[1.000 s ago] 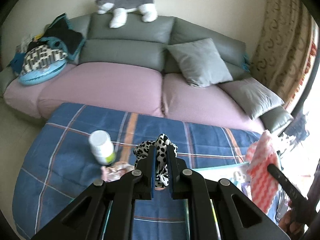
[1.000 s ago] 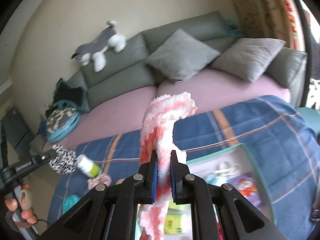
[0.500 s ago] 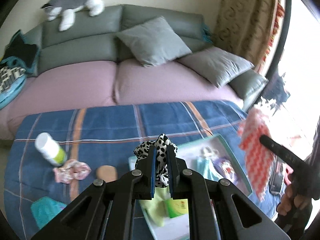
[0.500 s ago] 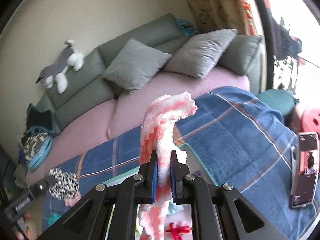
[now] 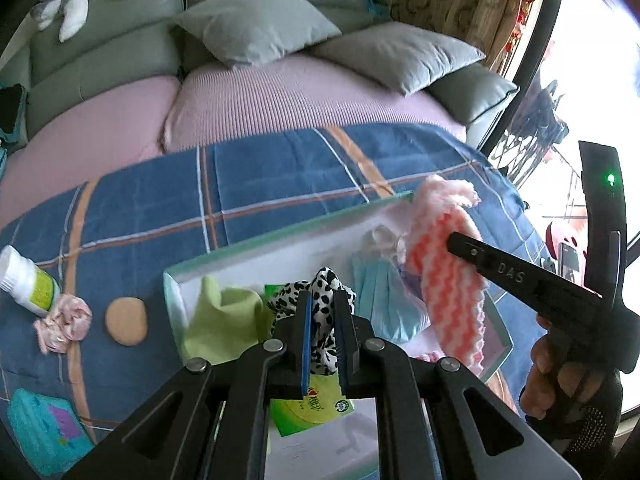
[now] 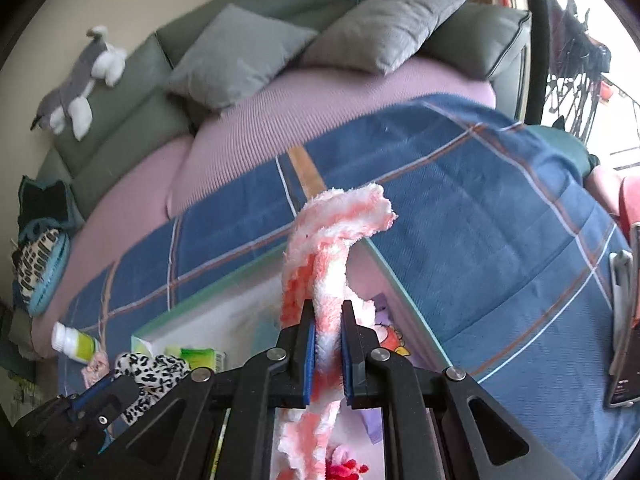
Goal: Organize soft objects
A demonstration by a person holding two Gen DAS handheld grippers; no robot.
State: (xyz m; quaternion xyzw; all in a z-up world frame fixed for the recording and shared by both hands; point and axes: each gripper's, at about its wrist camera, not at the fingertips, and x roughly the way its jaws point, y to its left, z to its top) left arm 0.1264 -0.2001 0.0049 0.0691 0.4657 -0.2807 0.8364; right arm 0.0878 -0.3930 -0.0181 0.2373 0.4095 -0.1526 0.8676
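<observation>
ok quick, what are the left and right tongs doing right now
Left tongs: closed on the black-and-white spotted scrunchie, over the open box.
Right tongs: closed on the pink-and-white fuzzy cloth, over the same box.

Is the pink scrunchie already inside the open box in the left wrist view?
No, the pink scrunchie lies on the blue plaid blanket beside the white bottle, left of the box.

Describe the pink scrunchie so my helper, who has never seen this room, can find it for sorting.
Start at the blue plaid blanket before the sofa, then go to its left side, outside the shallow box. The pink scrunchie lies crumpled beside the tipped white bottle; unlike the flat tan disc nearby, it is ruffled, pale pink fabric.
</observation>
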